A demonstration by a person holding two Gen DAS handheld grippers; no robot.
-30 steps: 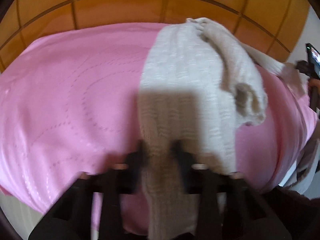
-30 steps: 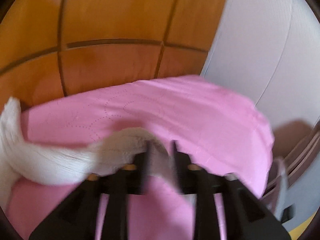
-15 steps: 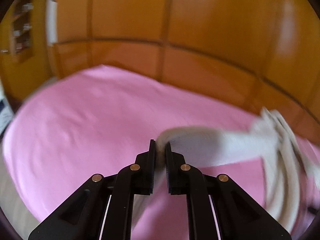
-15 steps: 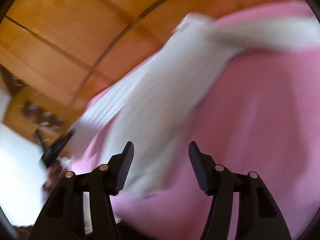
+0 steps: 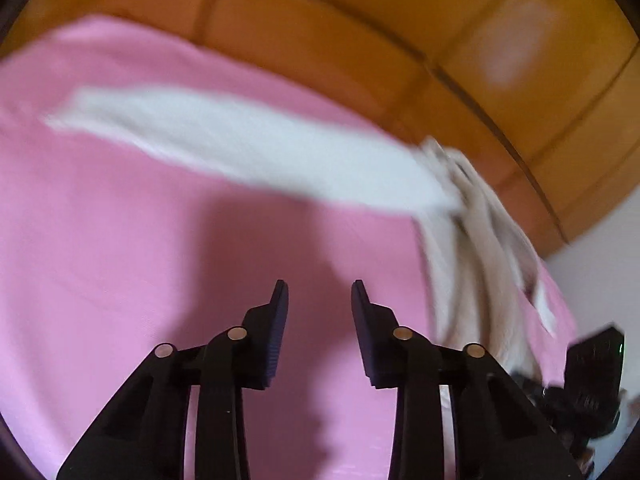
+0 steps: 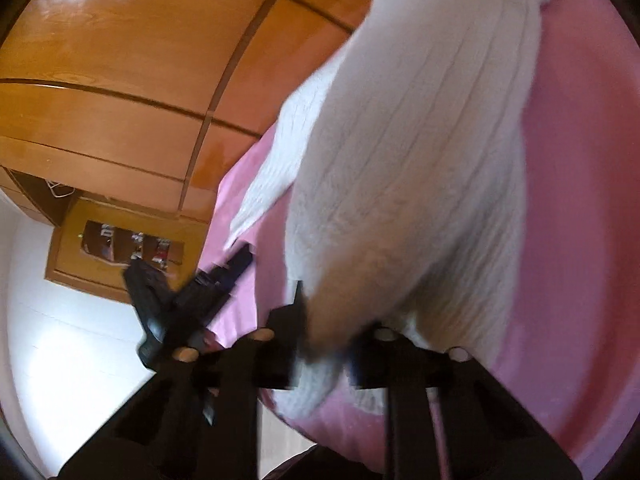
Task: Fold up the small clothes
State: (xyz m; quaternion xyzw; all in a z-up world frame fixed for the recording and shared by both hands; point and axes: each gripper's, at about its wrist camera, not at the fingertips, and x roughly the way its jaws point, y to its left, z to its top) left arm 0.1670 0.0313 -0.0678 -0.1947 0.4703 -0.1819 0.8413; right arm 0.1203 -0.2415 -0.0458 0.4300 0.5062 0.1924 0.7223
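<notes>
1. Sweater (image 5: 256, 152), a white knit garment, lay on the pink bed cover (image 5: 120, 280); one long part stretched leftward across the cover, the bulk bunched at the right edge near the wooden wall panels (image 5: 360, 40)
2. Left gripper (image 5: 319, 300): half a second before, its fingers were pinched on a strip of the knit; now they were opening with nothing between them, only pink cover showing in the gap. The cloth it let go lay well ahead of the tips
3. Right gripper (image 6: 324, 344): half a second before, fingers stood wide and empty; now they were closing on the near hem of the sweater (image 6: 420, 200), knit bunched between them, frame blurred
4. Judgement: the grip passed from left to right; the sleeve appears laid out, and the right side is likely the next fold
5. Left gripper also visible in the right view (image 6: 240, 264), low beside the bed edge
</notes>
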